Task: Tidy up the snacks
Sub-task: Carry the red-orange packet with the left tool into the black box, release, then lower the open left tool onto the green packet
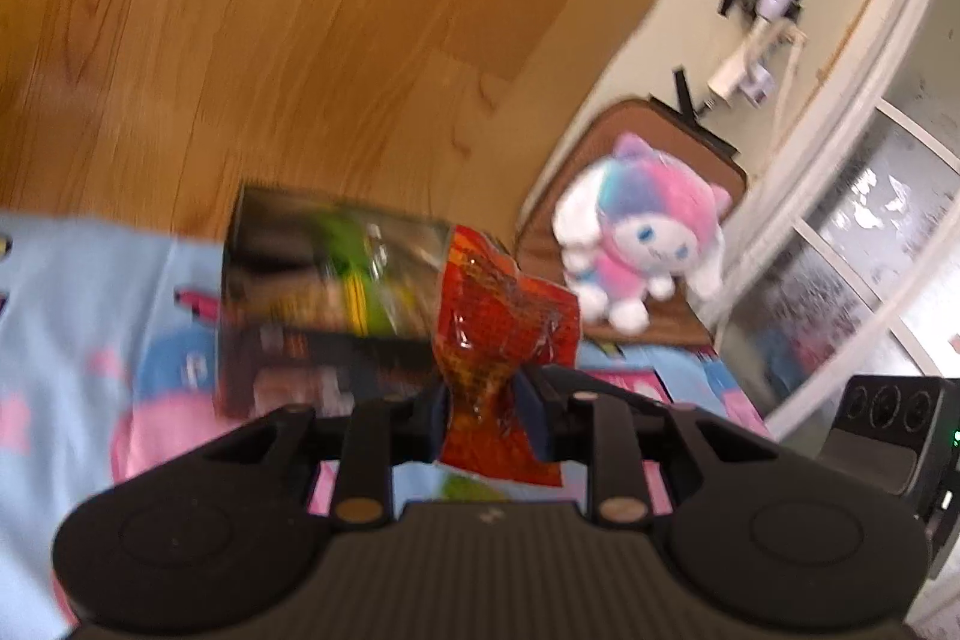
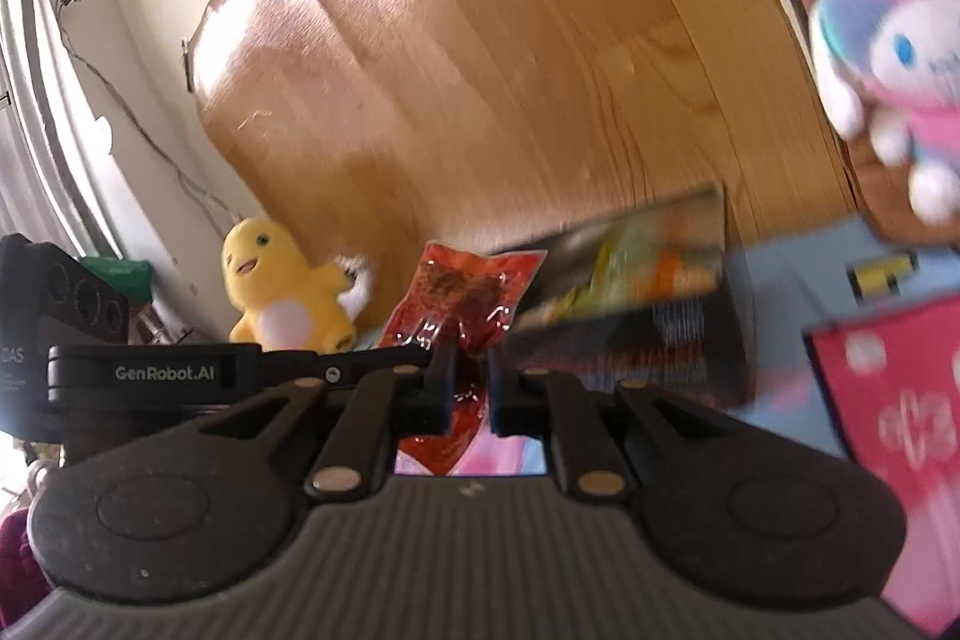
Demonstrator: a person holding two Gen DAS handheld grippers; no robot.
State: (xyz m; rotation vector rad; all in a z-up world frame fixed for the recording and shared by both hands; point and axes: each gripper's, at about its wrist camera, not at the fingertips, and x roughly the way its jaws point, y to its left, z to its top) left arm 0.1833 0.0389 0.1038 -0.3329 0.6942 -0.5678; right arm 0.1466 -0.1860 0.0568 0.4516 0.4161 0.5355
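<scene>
Snack packet (image 1: 504, 340) pinched by both fingers, beside dark box (image 1: 324, 292) edge.

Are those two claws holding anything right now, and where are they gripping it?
Each holds a red snack packet: the left gripper pinches its red packet near the lower end, the right gripper likewise its red pouch.

Motion blur smears the print on the dark snack box (image 1: 318, 292), leaving it unreadable. The pink plush cat (image 2: 894, 58) is cut off by the right wrist view's edge.
</scene>
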